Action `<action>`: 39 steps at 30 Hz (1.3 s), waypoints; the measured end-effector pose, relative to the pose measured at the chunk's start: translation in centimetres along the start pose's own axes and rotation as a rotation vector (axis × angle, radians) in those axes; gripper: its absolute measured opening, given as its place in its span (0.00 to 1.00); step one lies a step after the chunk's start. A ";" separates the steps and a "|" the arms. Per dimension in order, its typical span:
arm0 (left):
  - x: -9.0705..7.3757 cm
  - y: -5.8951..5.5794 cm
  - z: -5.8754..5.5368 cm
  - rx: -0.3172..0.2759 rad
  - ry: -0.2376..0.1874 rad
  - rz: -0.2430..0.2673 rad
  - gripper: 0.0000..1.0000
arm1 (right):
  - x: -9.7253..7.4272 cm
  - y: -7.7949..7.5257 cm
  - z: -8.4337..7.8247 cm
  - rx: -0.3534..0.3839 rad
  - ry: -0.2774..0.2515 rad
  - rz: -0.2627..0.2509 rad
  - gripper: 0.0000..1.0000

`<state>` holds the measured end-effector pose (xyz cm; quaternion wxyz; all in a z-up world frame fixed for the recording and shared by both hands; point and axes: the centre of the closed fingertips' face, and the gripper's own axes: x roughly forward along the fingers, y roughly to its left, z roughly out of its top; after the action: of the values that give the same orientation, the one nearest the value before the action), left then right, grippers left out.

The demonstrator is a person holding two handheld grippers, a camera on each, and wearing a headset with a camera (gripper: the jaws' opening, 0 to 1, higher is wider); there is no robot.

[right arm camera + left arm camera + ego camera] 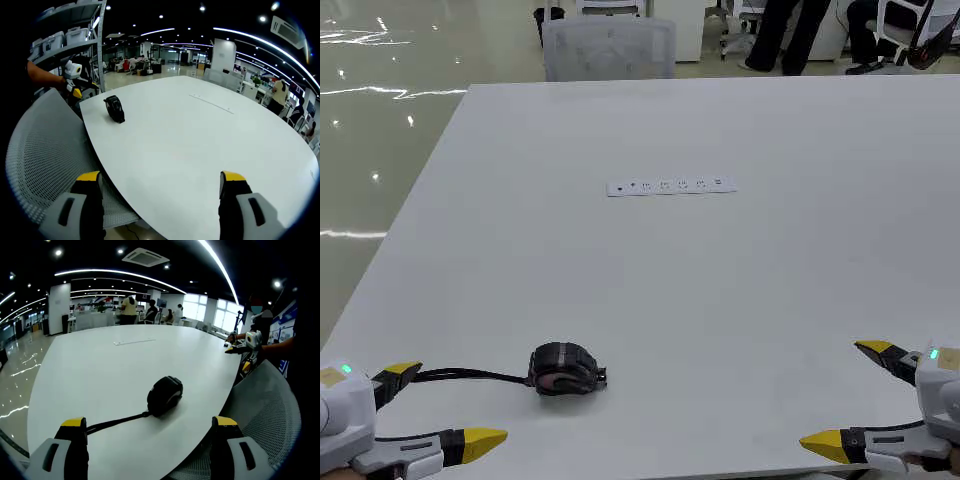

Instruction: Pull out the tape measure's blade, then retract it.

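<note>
Across the wide white table [740, 290], which is taking up most of the head view, very little is lying about. Beyond its far edge a grey mesh-backed chair [608, 48] is standing, and another mesh chair back [45, 150] is showing beside the near edge in both gripper views.

The left tongs [445, 405] are sitting at the near left corner of the head view with their yellow-tipped jaws spread wide, gripping nothing. The right tongs [845, 395] are hovering at the near right, well apart from the left ones. They too are spread wide and holding nothing, with bare table lying between their jaws.

Further up the table a long white socket strip [670, 186] is lying flat, well apart from everything else.

The tape measure [563, 369], a dark rounded case, is resting on the table near the front edge, just ahead of the left tongs. In the left gripper view it is sitting roughly in line with the gap between their jaws and apart from both. A small tab is poking from its right end in the head view. A thin black strap [470, 376] is trailing from the case's left end across the table toward one jaw of the left tongs. Whether its end is touching that jaw cannot be told.
</note>
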<state>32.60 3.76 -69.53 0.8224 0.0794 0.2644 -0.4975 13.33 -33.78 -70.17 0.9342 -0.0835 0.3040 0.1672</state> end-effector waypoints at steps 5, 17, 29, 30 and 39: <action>0.4 0.8 0.0 0.062 0.013 0.034 1.00 | 0.4 -0.1 -0.2 0.007 0.005 0.001 0.99; 0.2 0.3 -0.2 0.021 0.000 -0.004 1.00 | 0.5 -0.8 -0.5 -0.019 0.008 0.011 0.98; -0.1 0.5 0.3 0.022 -0.010 0.004 1.00 | 0.1 -1.0 -1.3 -0.023 0.029 0.019 1.00; -0.1 0.4 0.4 0.014 -0.012 0.004 1.00 | 0.0 -1.1 -1.4 -0.023 0.028 0.017 1.00; -0.3 -0.1 0.2 0.011 -0.010 0.018 1.00 | -0.8 -1.9 -1.8 0.008 0.013 0.001 1.00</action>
<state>32.45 3.85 -69.15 0.8278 0.0839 0.2566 -0.4918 12.44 -36.17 -71.03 0.9324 -0.0805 0.3109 0.1658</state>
